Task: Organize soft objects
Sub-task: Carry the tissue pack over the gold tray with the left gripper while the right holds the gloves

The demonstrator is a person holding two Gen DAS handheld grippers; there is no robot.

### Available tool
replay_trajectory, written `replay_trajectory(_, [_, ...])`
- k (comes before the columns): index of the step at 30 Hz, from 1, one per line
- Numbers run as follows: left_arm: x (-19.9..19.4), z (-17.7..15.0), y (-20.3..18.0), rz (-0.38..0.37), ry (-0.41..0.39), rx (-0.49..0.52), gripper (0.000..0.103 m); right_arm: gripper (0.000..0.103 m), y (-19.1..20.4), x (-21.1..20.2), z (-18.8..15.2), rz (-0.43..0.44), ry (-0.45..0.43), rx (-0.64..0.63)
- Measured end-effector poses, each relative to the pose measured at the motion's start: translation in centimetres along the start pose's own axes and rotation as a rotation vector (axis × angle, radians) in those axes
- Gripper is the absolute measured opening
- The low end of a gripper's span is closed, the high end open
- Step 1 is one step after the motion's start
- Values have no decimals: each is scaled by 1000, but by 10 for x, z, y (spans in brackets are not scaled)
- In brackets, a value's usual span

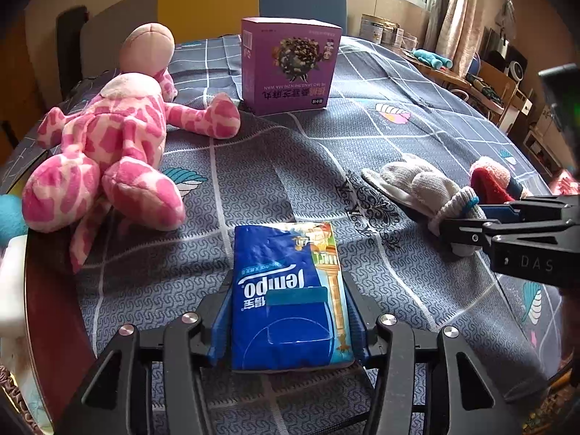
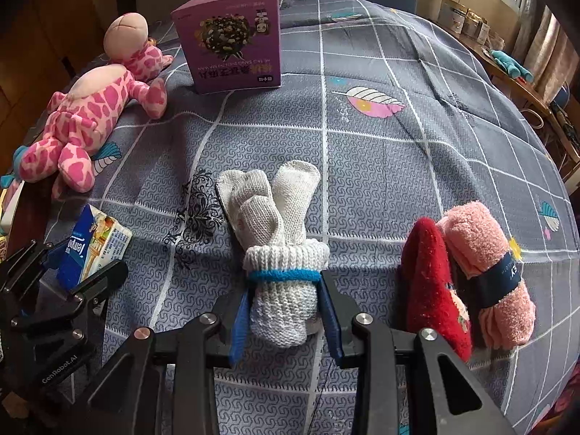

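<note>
My left gripper [image 1: 290,311] is shut on a blue Tempo tissue pack [image 1: 290,290], which rests on the grey checked cloth [image 1: 326,152]; the pack also shows in the right wrist view [image 2: 92,243]. My right gripper [image 2: 284,311] is shut on the cuff of a white knitted glove bundle [image 2: 275,232] with a blue band; the bundle also shows in the left wrist view [image 1: 417,188]. A pink spotted plush toy [image 1: 108,134] lies at the left, also in the right wrist view [image 2: 90,116]. A red and pink rolled sock pair [image 2: 471,275] lies right of the gloves.
A purple snack box [image 1: 290,65] stands upright at the back middle, also in the right wrist view [image 2: 232,40]. A yellow and blue chair back [image 1: 253,0] is behind the table. Cluttered shelves and curtains [image 1: 460,11] are at the right.
</note>
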State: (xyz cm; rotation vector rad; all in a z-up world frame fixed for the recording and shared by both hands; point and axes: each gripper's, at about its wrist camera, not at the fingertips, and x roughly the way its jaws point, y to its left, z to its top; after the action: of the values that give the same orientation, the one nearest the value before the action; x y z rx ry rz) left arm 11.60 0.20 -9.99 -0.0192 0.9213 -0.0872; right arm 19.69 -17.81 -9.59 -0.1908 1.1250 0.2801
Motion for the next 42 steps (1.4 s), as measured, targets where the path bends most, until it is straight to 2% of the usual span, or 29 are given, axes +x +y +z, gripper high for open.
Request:
replay_trajectory(6, [-15,-1,0,0,-33,-4,53,37,0,2,-1,4,11,-6])
replay_trajectory(10, [-35,3,-3,2,-74,11,53,37,1,3,0,-3,15,-16])
replay_trajectory(22, [-101,10,9,23,-185,-40,53,37,10,4,-3,-63,-6,-94])
replay_trajectory(30, [-133,5,35,79,-227,-81,53,37,16,4,-6,-103,-20,-149])
replay_trajectory(42, [-162,-21,88,222,-243,-158,53,37,19,0,-9,-121,-30,-174])
